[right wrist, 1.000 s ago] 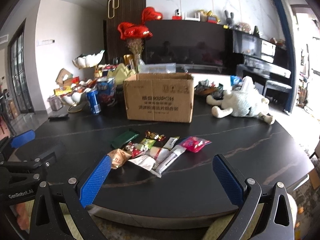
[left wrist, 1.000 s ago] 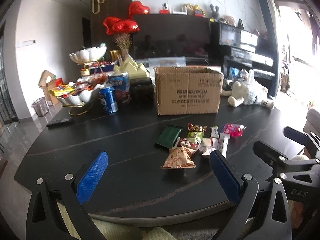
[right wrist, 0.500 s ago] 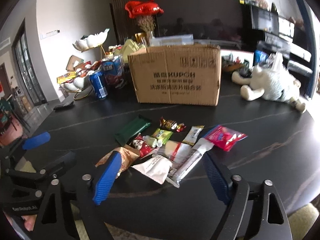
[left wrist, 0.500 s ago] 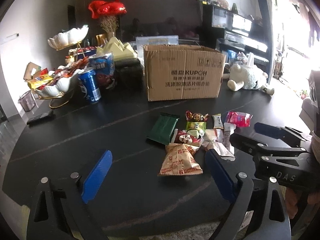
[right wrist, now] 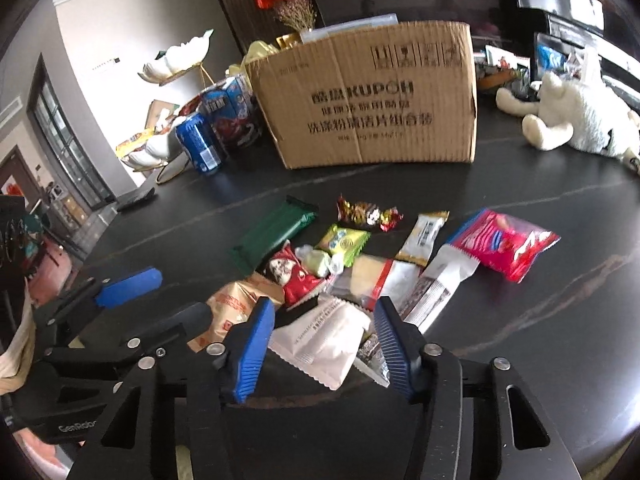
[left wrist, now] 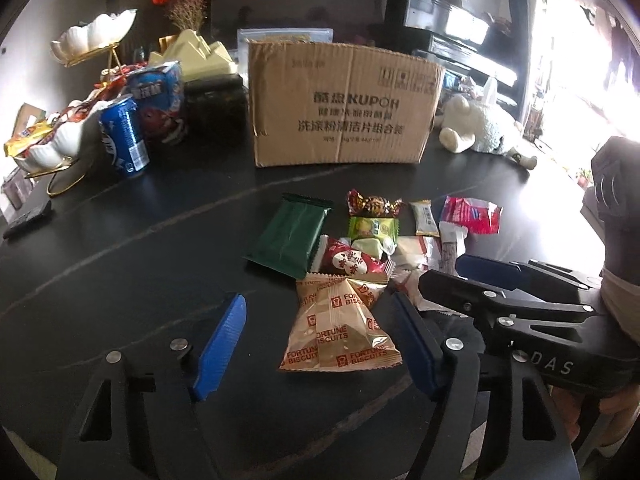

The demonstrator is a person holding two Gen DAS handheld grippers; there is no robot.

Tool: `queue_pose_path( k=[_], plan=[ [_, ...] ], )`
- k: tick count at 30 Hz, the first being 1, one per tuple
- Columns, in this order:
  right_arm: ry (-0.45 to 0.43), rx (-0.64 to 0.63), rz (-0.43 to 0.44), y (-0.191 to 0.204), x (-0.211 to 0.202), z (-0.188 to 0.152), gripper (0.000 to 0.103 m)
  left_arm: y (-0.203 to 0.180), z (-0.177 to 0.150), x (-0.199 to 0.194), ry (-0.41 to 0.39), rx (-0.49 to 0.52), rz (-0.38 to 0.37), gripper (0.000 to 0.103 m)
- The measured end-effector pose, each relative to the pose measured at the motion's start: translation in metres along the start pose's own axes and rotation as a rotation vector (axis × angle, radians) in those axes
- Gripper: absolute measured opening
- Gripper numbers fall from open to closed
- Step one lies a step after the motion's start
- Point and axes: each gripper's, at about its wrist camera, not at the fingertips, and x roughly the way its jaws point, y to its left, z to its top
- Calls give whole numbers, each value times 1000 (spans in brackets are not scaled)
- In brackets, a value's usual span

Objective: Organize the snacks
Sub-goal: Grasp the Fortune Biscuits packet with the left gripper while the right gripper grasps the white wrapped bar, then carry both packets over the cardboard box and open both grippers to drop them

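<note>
A pile of snack packets lies on the dark table in front of a brown cardboard box. My left gripper hangs low over the near end of the pile with its jaws closing. The tan fortune biscuits packet lies between its blue fingers, and the pads stand clear of it. My right gripper is beside it, jaws closing too, with a white packet lying between the pads and no visible squeeze. Further back lie a green packet and a red bag. Each gripper shows in the other's view: the right gripper and the left gripper.
A blue can, a blue and red snack bag and a white shell bowl full of snacks stand at the left back. A white plush toy lies right of the box. A dark remote rests at the left edge.
Both grippers have dropped and moved forward to the snack pile, tilting downward. Their jaws have narrowed, the right more than the left. The packets have not moved.
</note>
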Motion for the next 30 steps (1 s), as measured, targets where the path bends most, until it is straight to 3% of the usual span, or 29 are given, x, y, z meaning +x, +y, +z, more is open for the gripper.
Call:
queue_pose_path(
  k=[13, 19, 24, 30],
  plan=[
    [34, -23, -13, 0, 16, -5, 46, 7, -6, 25, 52, -8, -14, 65],
    [55, -27, -22, -1, 23, -7, 44, 9, -10, 36, 84, -16, -25, 57],
    [66, -31, -20, -1, 26, -8, 36, 11, -10, 37, 85, -28, -31, 47],
    [41, -22, -22, -1, 19, -7, 34, 6, -10, 28, 70, -35, -25, 45]
  ],
)
